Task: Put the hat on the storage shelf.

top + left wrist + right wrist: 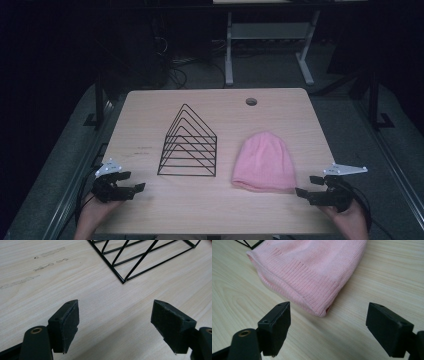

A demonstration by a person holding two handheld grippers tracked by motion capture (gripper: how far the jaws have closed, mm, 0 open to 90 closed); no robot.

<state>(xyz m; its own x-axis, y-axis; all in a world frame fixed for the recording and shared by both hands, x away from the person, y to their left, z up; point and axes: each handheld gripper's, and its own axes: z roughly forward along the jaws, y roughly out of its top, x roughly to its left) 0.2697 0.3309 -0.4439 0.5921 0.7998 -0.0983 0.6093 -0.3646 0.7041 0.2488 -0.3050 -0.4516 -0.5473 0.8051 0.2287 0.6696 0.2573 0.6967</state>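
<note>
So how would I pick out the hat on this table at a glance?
Start from the wooden table and its black wire rack. Just right of the rack, near the right gripper, lies the pink knit beanie: flat, soft, the only coloured thing there.

Rack (188, 145) left of hat (264, 162), both on table (210, 205).

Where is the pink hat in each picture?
High view: the pink hat lies right of centre on the table, just ahead of the right gripper.
Left gripper view: no hat here, just a corner of the black wire rack.
Right gripper view: the hat's ribbed brim fills the top middle, beyond the open jaws.
Shared landmark: the black wire rack, beside the hat.
</note>
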